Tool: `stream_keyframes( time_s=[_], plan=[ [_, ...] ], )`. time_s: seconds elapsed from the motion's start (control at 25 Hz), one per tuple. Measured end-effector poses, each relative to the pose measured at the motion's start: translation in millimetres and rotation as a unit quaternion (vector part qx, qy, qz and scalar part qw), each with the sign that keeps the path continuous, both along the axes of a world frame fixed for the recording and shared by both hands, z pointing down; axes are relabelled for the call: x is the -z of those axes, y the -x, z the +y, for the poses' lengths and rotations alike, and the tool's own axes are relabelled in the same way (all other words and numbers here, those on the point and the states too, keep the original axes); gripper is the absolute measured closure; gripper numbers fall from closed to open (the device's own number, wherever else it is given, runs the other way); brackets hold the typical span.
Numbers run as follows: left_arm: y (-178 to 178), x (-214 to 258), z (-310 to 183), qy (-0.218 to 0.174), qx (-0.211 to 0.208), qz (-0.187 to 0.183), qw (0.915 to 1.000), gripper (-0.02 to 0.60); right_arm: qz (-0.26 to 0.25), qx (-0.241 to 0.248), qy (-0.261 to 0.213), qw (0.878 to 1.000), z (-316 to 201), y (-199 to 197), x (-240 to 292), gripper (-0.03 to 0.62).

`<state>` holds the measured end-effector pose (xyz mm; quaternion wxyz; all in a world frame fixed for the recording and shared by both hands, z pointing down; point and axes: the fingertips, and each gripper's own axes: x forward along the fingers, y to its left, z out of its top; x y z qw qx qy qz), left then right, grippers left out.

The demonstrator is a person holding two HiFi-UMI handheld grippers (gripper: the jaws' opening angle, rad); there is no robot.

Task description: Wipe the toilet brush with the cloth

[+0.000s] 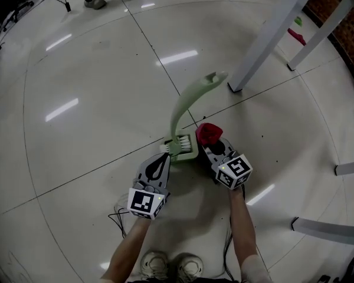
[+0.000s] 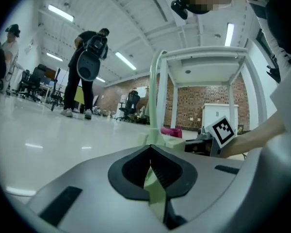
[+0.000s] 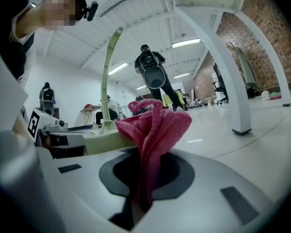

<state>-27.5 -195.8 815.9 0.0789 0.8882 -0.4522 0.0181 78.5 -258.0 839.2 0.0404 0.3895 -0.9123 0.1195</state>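
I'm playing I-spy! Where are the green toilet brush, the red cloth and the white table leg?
toilet brush (image 1: 177,115): head view, on its curved green handle.
cloth (image 3: 155,125): right gripper view, on the bunched folds.
table leg (image 1: 266,35): head view, its middle.

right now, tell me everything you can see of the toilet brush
The toilet brush is pale green, plastic by its look: a flat, squarish head with whitish bristles and a long, thin handle that curves up from it to a wider, hooked end. The head sits low by the floor, handle rising. The left gripper has its jaws shut on a green edge of the head. The red cloth, in the right gripper, is close on its right; contact cannot be told.
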Motion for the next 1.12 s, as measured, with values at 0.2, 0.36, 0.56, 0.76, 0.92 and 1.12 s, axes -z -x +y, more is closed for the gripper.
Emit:
stream_keyframes(
  time_s=[0.2, 0.36, 0.56, 0.76, 0.92, 1.12],
  plan=[
    [-5.6, -14.3, 2.7, 0.025, -0.010, 0.010, 0.9996, 0.577, 0.020, 0.050, 0.005, 0.999, 10.0, 6.1, -0.8, 0.563],
    [-6.5, -13.7, -2.2, 0.025, -0.010, 0.014, 0.9995, 0.577, 0.022, 0.049, 0.011, 0.998, 32.5, 4.8, 2.1, 0.563],
    [-3.1, -12.1, 0.2, 0.020, -0.005, 0.008, 0.9997, 0.577, 0.007, -0.009, 0.015, 1.000, 77.2, 9.8, 0.3, 0.563],
    [3.4, -14.7, -0.5, 0.019, 0.006, 0.010, 0.9998, 0.577, -0.012, -0.192, 0.013, 0.981, 88.8, -25.2, 4.3, 0.563],
    [23.2, -13.3, -2.3, 0.018, 0.034, 0.009, 0.9992, 0.577, -0.025, -0.247, 0.015, 0.968, 104.2, -17.7, 9.1, 0.562],
    [45.2, -13.2, -4.4, 0.019, 0.058, 0.018, 0.9980, 0.577, -0.004, -0.228, 0.008, 0.974, 104.9, 14.9, 6.2, 0.563]
  ],
)
